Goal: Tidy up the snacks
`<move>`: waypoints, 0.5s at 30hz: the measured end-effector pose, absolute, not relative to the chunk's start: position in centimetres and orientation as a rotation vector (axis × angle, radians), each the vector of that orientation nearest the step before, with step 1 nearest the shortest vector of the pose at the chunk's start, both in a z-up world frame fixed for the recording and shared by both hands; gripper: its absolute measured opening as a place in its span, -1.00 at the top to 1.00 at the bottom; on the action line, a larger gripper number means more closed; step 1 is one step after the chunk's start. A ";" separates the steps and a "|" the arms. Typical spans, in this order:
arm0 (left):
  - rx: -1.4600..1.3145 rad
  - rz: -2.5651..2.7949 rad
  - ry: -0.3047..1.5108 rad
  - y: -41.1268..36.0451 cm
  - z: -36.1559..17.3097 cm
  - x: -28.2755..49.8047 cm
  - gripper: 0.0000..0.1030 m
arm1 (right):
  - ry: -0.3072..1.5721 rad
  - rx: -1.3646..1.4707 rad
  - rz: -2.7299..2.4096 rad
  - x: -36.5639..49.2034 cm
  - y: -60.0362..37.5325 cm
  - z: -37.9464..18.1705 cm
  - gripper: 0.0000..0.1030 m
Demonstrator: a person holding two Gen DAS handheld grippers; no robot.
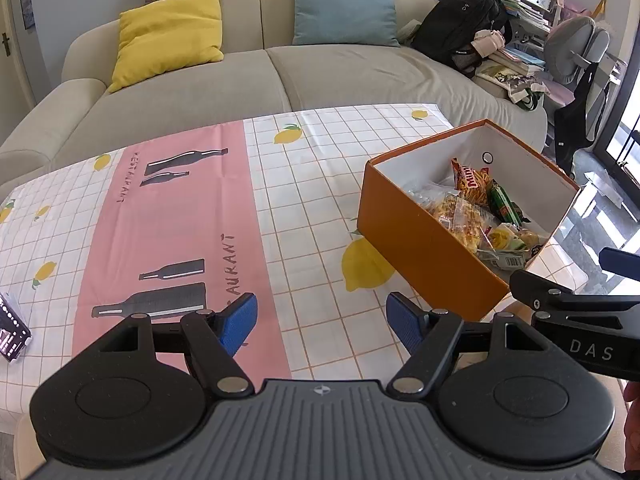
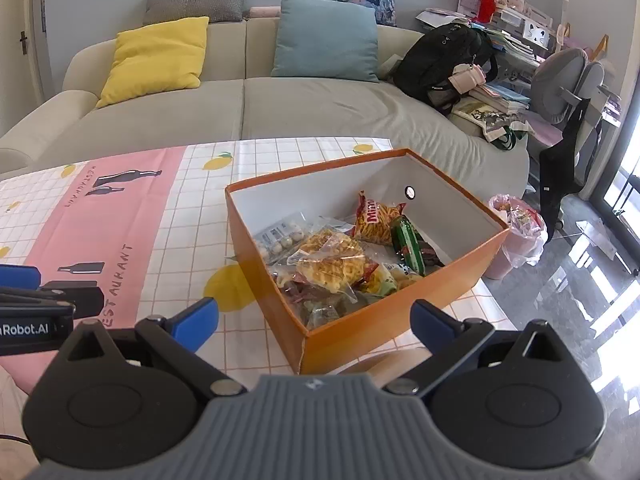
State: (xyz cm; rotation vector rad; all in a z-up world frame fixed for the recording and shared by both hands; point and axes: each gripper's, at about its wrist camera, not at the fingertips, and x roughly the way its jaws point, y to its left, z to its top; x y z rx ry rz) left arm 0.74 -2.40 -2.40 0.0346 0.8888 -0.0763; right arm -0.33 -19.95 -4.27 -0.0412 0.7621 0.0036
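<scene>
In the left wrist view, the left gripper hovered over the tablecloth with its two blue pads spread wide and nothing between them. One orange box stood on the cloth to the right of the gripper, lidless, its long axis running from the near right toward the far left, one near corner pointing at the camera. Inside it lay a heap of snack packets; an exact count could not be made, but three stood out: one red-and-yellow chip bag leaning upright toward the far wall, one green packet just beside it, and one clear bag of yellow crisps nearer the front. Part of the right gripper showed at the right edge, too little of it to judge its jaws here. One dark patterned item lay at the cloth's left edge. Behind the table was one sofa bearing one yellow cushion and one teal cushion, plus one black backpack. In the right wrist view, the right gripper had its two pads wide apart and empty, straddling the near corner of the box without touching it. The box sat on the cloth at the table's right end, its length running away toward the far right. The chip bag, green packet, crisps bag and one clear packet of pale round pieces were visible within. One pink bin with a plastic liner stood on the floor beyond the box.
</scene>
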 end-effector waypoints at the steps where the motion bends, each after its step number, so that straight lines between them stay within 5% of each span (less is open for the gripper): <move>1: 0.034 -0.076 0.889 -2.4 -2.4 0.7 -0.67 | 0.761 -0.041 0.004 -0.3 -20.0 -4.3 -0.93; 15: 0.037 -0.074 0.892 -2.4 -2.3 0.7 -0.67 | 0.772 -0.039 0.013 -0.2 -20.0 -4.5 -0.93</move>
